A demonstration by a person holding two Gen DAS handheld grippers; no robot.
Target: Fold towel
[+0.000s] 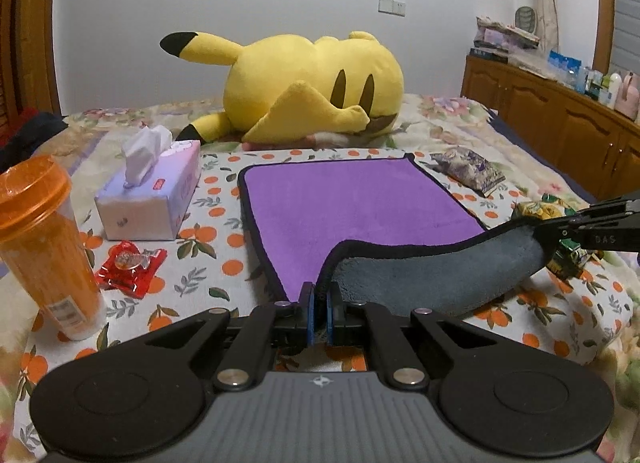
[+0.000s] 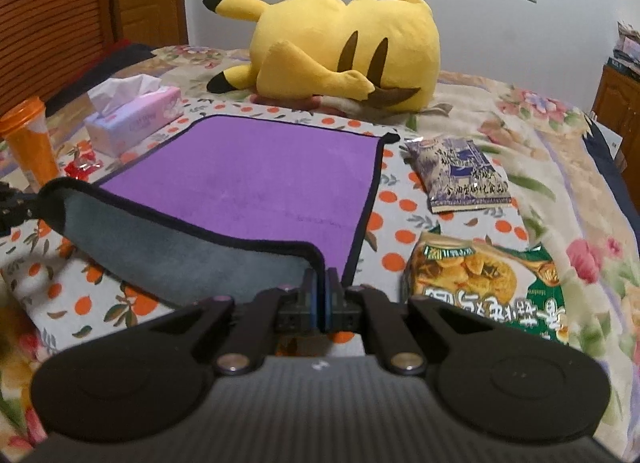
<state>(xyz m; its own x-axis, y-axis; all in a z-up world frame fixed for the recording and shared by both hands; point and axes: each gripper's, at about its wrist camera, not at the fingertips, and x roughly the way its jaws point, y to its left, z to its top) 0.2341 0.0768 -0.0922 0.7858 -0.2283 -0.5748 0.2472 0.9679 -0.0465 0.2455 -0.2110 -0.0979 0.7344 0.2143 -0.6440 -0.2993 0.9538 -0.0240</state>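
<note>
A purple towel (image 1: 352, 207) with a black hem and a grey underside lies on the orange-print cloth; it also shows in the right wrist view (image 2: 256, 179). My left gripper (image 1: 320, 295) is shut on its near left corner. My right gripper (image 2: 322, 283) is shut on its near right corner and also shows at the right of the left wrist view (image 1: 552, 235). The near edge hangs lifted between the two grippers, with the grey underside (image 1: 440, 275) showing. The far half lies flat.
A yellow plush (image 1: 304, 87) lies beyond the towel. A tissue box (image 1: 148, 199), an orange bottle (image 1: 44, 243) and a red packet (image 1: 130, 267) are to the left. A purple snack bag (image 2: 460, 175) and a green snack bag (image 2: 484, 283) are to the right. A wooden cabinet (image 1: 560, 127) is far right.
</note>
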